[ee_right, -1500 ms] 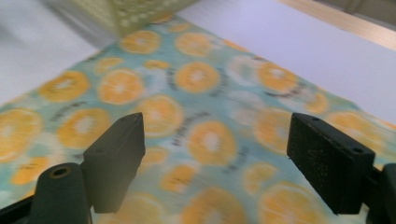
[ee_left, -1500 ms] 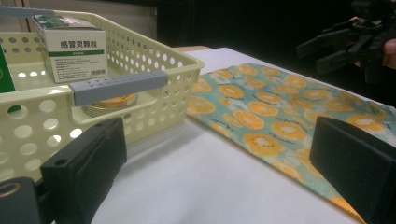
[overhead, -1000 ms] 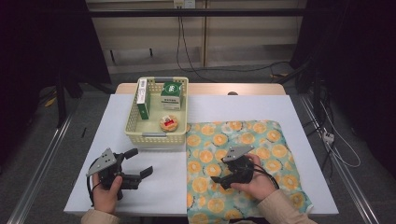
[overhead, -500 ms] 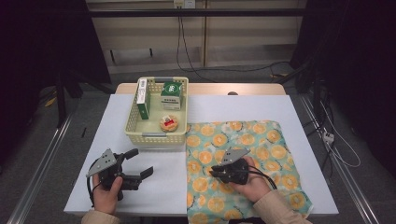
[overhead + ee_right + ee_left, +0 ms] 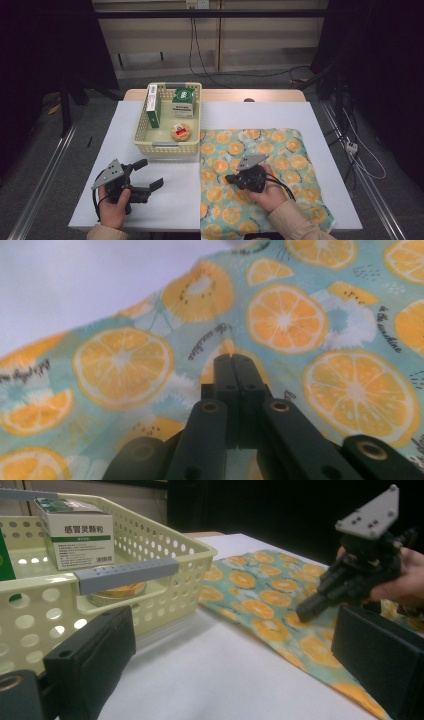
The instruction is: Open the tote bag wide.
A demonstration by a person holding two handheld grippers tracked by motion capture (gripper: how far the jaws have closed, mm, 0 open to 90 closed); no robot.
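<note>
A teal cloth [image 5: 285, 150] printed with orange slices lies flat on the right half of the white table [image 5: 150, 200]. My right gripper [image 5: 229, 178] rests on the cloth's left part, held by a hand. Its jaws have just been closing and now meet, tips pressed into the cloth [image 5: 120, 365] with a small pucker of fabric at the right gripper's [image 5: 233, 360] tips. In the left gripper view the right gripper [image 5: 306, 612] points down onto the cloth [image 5: 260, 580]. My left gripper [image 5: 151, 172] stands open over bare table at front left, nothing between the left gripper's [image 5: 240, 670] jaws.
A pale yellow perforated basket [image 5: 167, 146] stands at the table's back, just left of the cloth. It holds two green-and-white boxes [image 5: 183, 102] and a round tin [image 5: 181, 132]. Its near wall [image 5: 165, 545] rises close ahead of the left gripper. Cables run across the floor behind.
The right gripper's jaws went from wide open to shut on the cloth, and its hand shifted slightly left. The left gripper and basket stayed put.
</note>
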